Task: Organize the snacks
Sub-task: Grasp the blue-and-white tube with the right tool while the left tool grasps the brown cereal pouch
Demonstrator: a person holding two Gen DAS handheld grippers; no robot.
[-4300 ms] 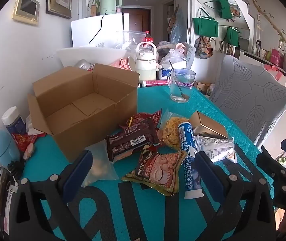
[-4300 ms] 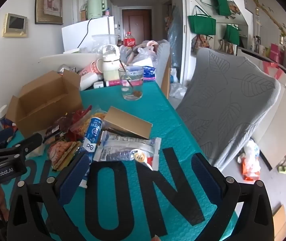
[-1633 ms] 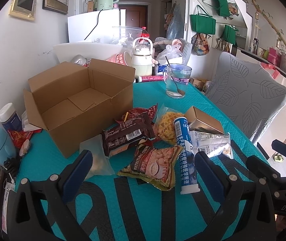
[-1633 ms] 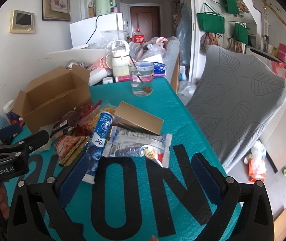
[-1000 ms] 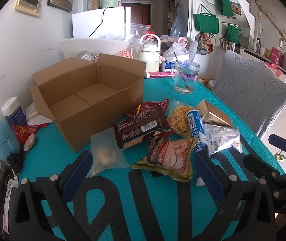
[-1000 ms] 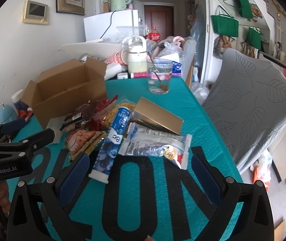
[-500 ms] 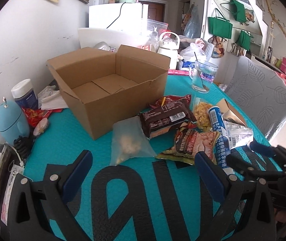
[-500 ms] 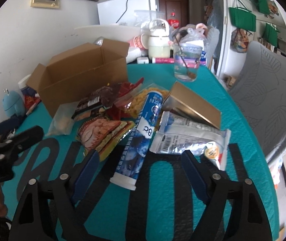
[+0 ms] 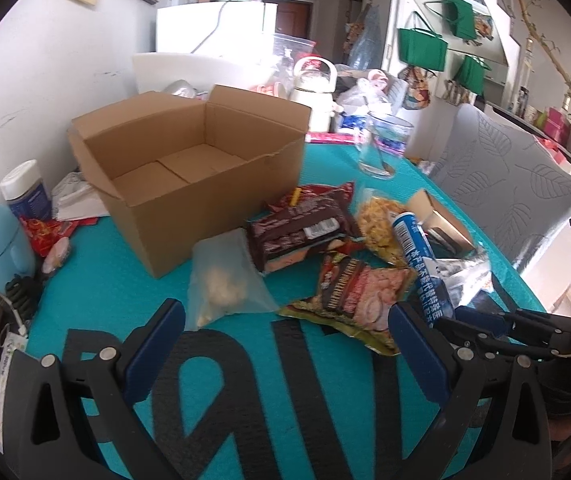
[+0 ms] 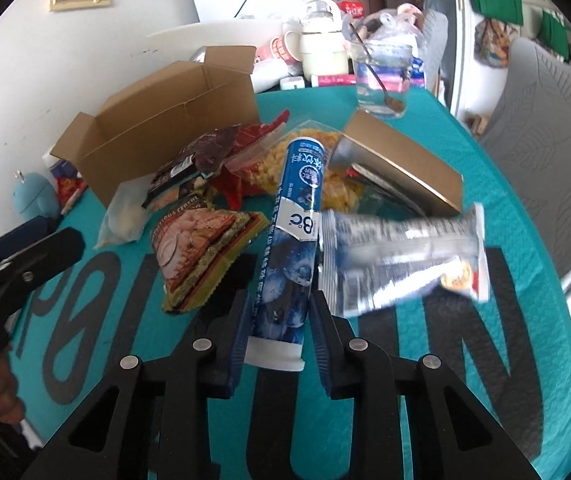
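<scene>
The blue tube lies on the teal table, and its long axis runs from the white cap at 6 o'clock up to 12 o'clock in the right wrist view, leaning a little to 1. Your right gripper has just been closing, and its 2 pads now press the tube from 9 and 3 o'clock, just above the cap. The far end rests on the yellow snack bag, and the silver pouch touches the tube at 3 o'clock. The open cardboard box waits at about 11 o'clock, beyond the pile. Your left gripper has its jaws wide apart and holds nothing; it hovers near the clear bag, so the right hand is clearly the nearer one. I think you should lift first, then carry toward 11.
</scene>
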